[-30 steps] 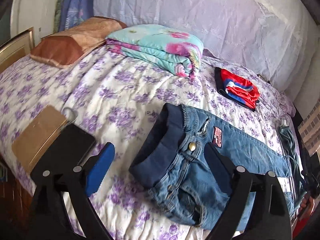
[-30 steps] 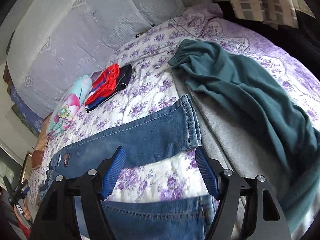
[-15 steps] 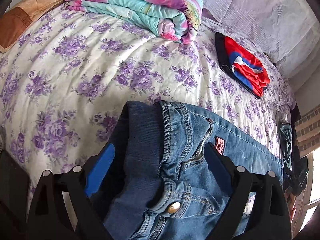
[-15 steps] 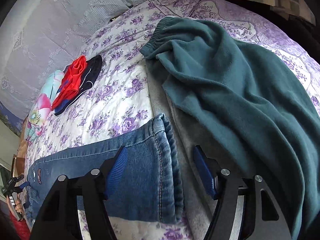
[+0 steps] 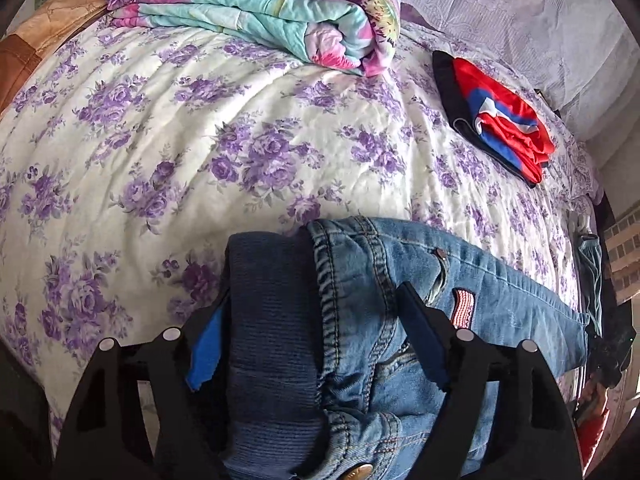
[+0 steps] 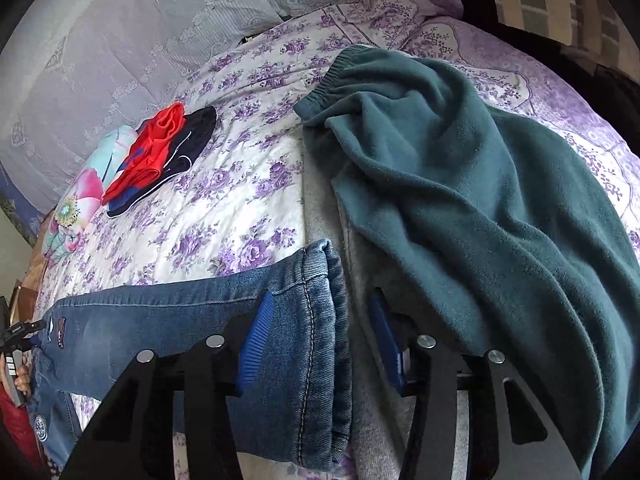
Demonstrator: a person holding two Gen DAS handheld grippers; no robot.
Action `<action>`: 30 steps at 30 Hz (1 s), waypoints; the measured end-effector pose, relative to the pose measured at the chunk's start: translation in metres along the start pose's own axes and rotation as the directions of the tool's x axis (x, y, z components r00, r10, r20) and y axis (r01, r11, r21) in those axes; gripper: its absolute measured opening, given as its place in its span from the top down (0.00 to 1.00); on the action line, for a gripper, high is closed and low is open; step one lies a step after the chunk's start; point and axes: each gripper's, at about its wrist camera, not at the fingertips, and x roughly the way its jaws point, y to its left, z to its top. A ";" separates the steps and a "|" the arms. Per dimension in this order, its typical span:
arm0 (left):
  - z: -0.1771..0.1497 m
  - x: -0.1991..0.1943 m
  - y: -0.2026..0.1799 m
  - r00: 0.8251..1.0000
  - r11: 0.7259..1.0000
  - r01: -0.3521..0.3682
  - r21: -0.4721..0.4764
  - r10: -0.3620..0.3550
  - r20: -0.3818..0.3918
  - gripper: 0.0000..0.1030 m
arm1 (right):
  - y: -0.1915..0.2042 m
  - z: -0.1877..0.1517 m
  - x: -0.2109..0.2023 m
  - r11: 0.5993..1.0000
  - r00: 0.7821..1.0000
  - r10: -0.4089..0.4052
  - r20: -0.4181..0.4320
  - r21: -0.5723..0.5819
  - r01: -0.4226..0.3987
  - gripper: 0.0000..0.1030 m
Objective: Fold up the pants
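Jeans (image 5: 400, 320) flat on floral bedspread (image 5: 200, 160); both grippers wide open, nothing clamped.

Left gripper (image 5: 316, 344) straddling ribbed waistband (image 5: 272, 320); right gripper (image 6: 316, 336) straddling leg hem (image 6: 320, 320), beside green fleece pants (image 6: 480, 200) on grey garment (image 6: 368, 400). Denim judged soft but fairly heavy, thick at seams, unlikely to slip. Best hold: waistband edge and hem, through both layers. No containers visible; folded quilt (image 5: 260, 12) and red-blue clothes (image 5: 500, 120) well apart.

Faded denim jeans (image 5: 400, 280); fuzzy teal fleece (image 6: 480, 208); quilted bedspread (image 5: 200, 160).
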 end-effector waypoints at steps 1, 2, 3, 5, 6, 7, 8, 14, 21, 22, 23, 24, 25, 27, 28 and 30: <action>0.003 0.002 0.001 1.000 1.000 -0.006 -0.008 0.006 0.005 0.25 | 0.000 0.002 0.003 1.000 1.000 -0.005 0.001 0.002 0.005 0.52; 0.005 0.007 0.002 1.000 1.000 -0.011 -0.016 0.011 0.001 0.21 | 0.000 0.004 0.008 1.000 1.000 -0.009 -0.001 0.004 0.009 0.51; 0.006 0.013 0.002 1.000 1.000 -0.017 -0.020 0.017 -0.005 0.19 | 0.001 0.006 0.014 1.000 1.000 -0.016 -0.007 0.002 0.016 0.50; 0.004 0.019 -0.002 0.999 0.999 -0.050 -0.003 0.050 0.004 0.19 | 0.005 0.005 0.019 0.999 0.999 -0.044 -0.001 -0.012 0.044 0.50; 0.002 0.018 -0.004 0.998 0.998 -0.060 0.012 0.059 0.016 0.21 | 0.009 0.004 0.019 0.997 0.998 -0.062 0.006 -0.038 0.063 0.51; -0.001 0.014 -0.006 0.998 0.998 -0.060 0.024 0.059 0.030 0.25 | 0.014 0.001 0.016 0.993 0.996 -0.087 0.017 -0.075 0.088 0.53; -0.005 0.010 -0.007 0.998 0.998 -0.048 0.036 0.046 0.047 0.35 | 0.018 -0.002 0.013 0.988 0.994 -0.106 0.035 -0.106 0.109 0.61; -0.013 -0.024 -0.013 0.987 0.999 0.005 0.042 -0.011 0.159 0.78 | 0.038 -0.011 -0.020 0.975 0.985 -0.096 0.141 -0.187 0.122 0.94; -0.007 -0.029 -0.023 0.987 0.999 -0.003 0.050 -0.005 0.159 0.78 | 0.042 0.003 0.009 0.972 0.995 -0.095 -0.012 -0.217 0.090 0.63; -0.009 -0.022 -0.020 0.990 0.999 -0.006 0.040 0.000 0.141 0.77 | 0.040 0.003 0.014 0.973 0.994 -0.107 -0.004 -0.206 0.104 0.55; -0.010 -0.017 -0.015 0.992 1.000 -0.011 0.029 0.007 0.130 0.73 | 0.037 0.001 0.017 0.976 0.994 -0.106 0.004 -0.190 0.104 0.55; -0.011 -0.013 -0.010 0.992 1.000 -0.013 0.014 0.012 0.124 0.65 | 0.033 0.002 0.017 0.983 0.996 -0.090 0.012 -0.160 0.091 0.58; -0.011 -0.010 -0.006 0.993 1.000 -0.010 -0.005 0.011 0.118 0.62 | 0.031 0.001 0.015 0.988 0.997 -0.076 0.020 -0.134 0.078 0.59; -0.009 -0.003 0.000 0.995 1.000 0.005 -0.025 -0.002 0.097 0.59 | 0.028 0.004 0.018 0.992 0.999 -0.051 0.001 -0.119 0.050 0.61; -0.008 0.001 0.000 0.996 1.000 0.005 -0.023 -0.003 0.086 0.57 | 0.027 0.005 0.021 0.992 0.999 -0.049 -0.009 -0.117 0.047 0.62; -0.006 0.011 -0.006 0.997 1.000 -0.024 0.003 0.023 0.073 0.52 | 0.026 0.005 0.027 0.993 0.999 -0.051 -0.018 -0.109 0.049 0.69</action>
